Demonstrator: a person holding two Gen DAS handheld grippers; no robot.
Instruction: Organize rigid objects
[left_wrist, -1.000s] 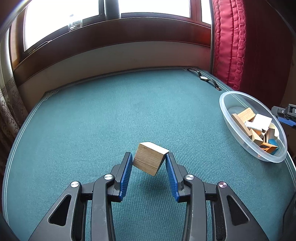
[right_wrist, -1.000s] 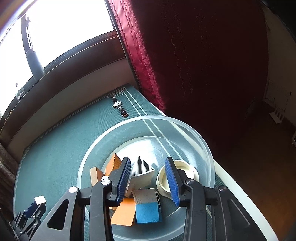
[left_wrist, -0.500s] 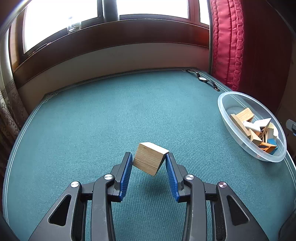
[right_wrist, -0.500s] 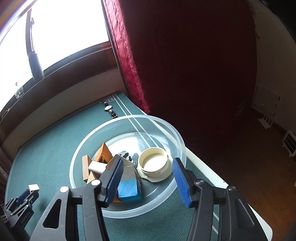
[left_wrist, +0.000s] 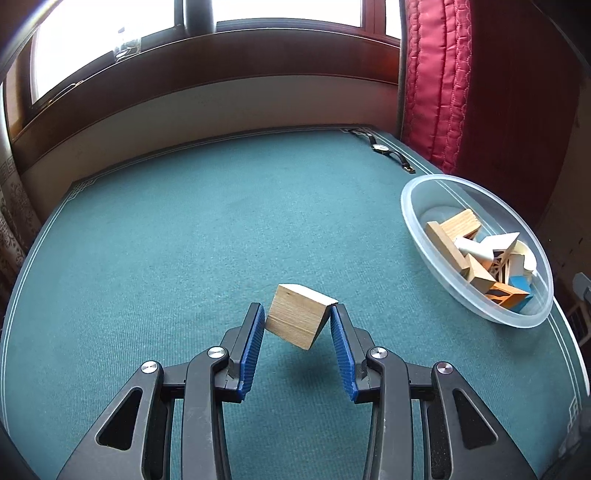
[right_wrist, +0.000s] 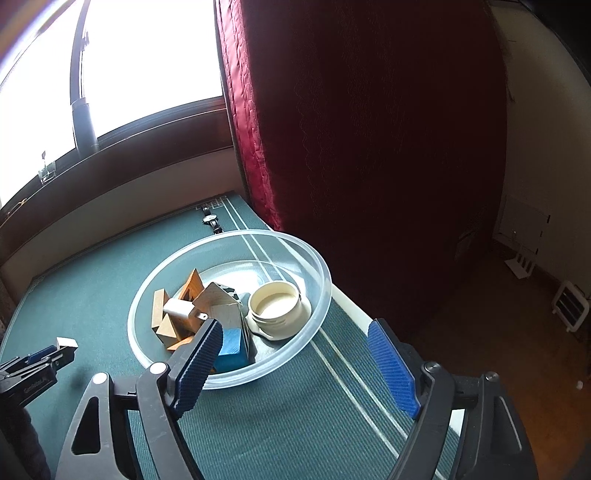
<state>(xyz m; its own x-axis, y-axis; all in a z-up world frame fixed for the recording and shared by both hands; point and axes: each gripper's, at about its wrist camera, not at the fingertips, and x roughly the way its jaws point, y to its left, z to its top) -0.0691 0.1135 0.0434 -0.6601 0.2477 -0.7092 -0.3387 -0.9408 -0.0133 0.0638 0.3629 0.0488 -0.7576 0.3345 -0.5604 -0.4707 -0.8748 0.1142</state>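
My left gripper (left_wrist: 297, 316) is shut on a tilted wooden block (left_wrist: 297, 320), held a little above the green table; its shadow lies below. The clear plastic bowl (left_wrist: 413, 218) sits to its right with several wooden, white, orange and blue pieces inside. In the right wrist view my right gripper (right_wrist: 295, 336) hangs just in front of the same bowl (right_wrist: 321, 288), jaws opening wide with nothing between them. A cream round lid (right_wrist: 275, 308) and a blue block (right_wrist: 231, 345) lie in the bowl. The left gripper (right_wrist: 55, 350) and its block (right_wrist: 67, 342) show at the far left.
A wristwatch (left_wrist: 388, 151) lies at the table's far right corner, also the wristwatch (right_wrist: 211, 220) behind the bowl. A red curtain (right_wrist: 369, 129) hangs just beyond the table's right edge. A wooden window sill runs along the back.
My right gripper has pulled back from inside the bowl and its jaws have spread wide. The left gripper has shifted slightly with the wooden block, bringing the bowl more into its view.
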